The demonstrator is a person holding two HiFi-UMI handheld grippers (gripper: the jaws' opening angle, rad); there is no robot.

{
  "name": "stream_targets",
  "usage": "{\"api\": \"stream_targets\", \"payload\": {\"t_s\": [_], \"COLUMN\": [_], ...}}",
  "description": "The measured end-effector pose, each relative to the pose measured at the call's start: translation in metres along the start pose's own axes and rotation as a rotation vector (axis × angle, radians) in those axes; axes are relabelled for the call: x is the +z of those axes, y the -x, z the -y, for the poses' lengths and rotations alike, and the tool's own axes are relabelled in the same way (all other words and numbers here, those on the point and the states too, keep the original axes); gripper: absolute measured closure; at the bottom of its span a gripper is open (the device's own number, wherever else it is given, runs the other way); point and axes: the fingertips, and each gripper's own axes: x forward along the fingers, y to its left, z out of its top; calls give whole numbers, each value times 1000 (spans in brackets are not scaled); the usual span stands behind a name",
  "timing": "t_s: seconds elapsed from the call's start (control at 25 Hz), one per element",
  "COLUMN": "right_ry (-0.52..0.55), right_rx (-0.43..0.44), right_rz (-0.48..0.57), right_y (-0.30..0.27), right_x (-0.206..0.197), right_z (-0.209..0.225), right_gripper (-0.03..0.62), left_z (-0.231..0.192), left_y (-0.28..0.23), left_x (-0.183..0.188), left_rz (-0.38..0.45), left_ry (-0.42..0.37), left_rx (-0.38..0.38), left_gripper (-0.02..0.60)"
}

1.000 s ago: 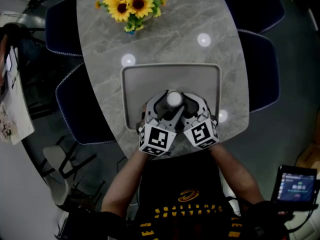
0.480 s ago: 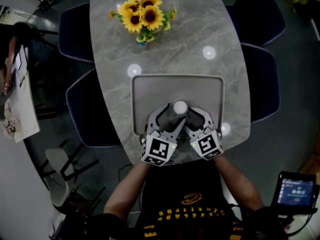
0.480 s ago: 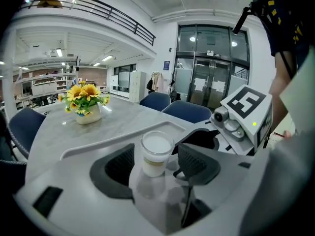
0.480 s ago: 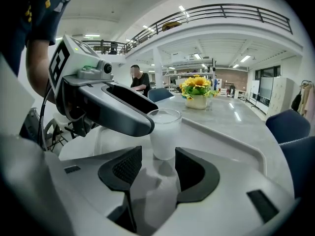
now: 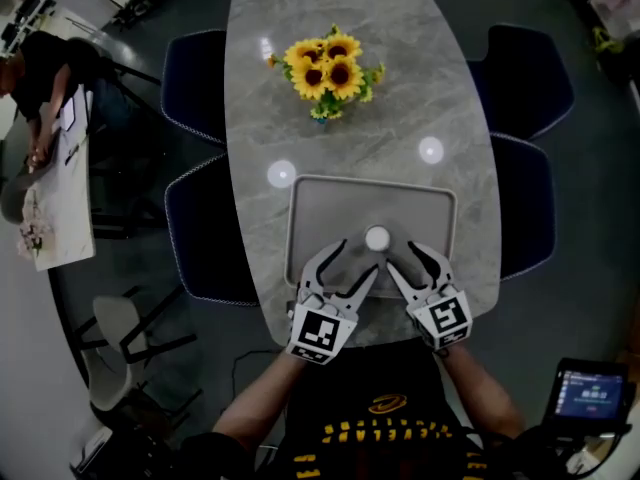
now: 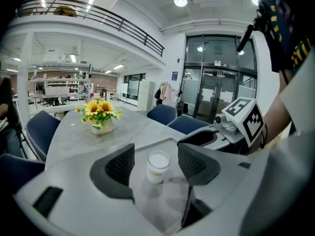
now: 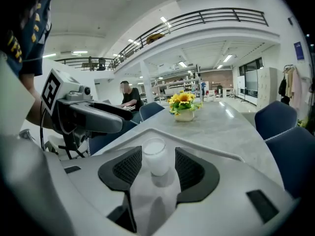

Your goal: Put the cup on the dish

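From where I stand, the left tongs (image 5: 358, 258) sit over the near edge of the tray (image 5: 300, 218), jaws spread wide with nothing between the pads. Looking along them in the left gripper view, the cup shows in the gap but beyond the tips, not touched by either jaw.

The small cup (image 5: 377, 238), white at the top, stands upright on the grey tray, about midway along its width and closer to its near edge than to its far one. The tray itself lies at the near end of the desk (image 5: 400, 88). Farther up the middle of the desk is a bunch of sunflowers (image 5: 330, 68), well away from all this.

The right tongs (image 5: 402, 258) mirror the left ones: jaws apart and empty. They point at the cup from the near right, and their tips are just beside it but clear of it in the head view.

If the tray is the dish that is meant, I'd say the placing is done. The cup is down on it, standing on its own, and both tongs are let go.

What remains is only the backing-off. Each pair should draw straight toward the person, keeping its jaws wide, so that no inner jaw clips the cup and tips it.
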Motion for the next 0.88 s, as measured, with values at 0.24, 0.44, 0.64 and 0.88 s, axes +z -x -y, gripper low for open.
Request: {"api": "stream_targets", "payload": {"t_s": [0.24,0.44,0.64,0.88], "right_ry": [-16,13,19,2], "right_rx": [-15,3,-9,-29], "right_rz": [87,167,207,248], "right_y": [9,18,33,64], "right_x": [46,71,87,107], "right_z": [-1,-12,-18,-30], "right_gripper": [378,378,378,378], "left_z": [-5,2,13,33], "left_y": [19,30,37,62], "left_x": [20,36,54,90], "left_rz": [34,64,97,161], "left_ry": [52,62,52,64], "left_rx": [30,21,-1,-26], "left_gripper": [316,316,316,316]}}
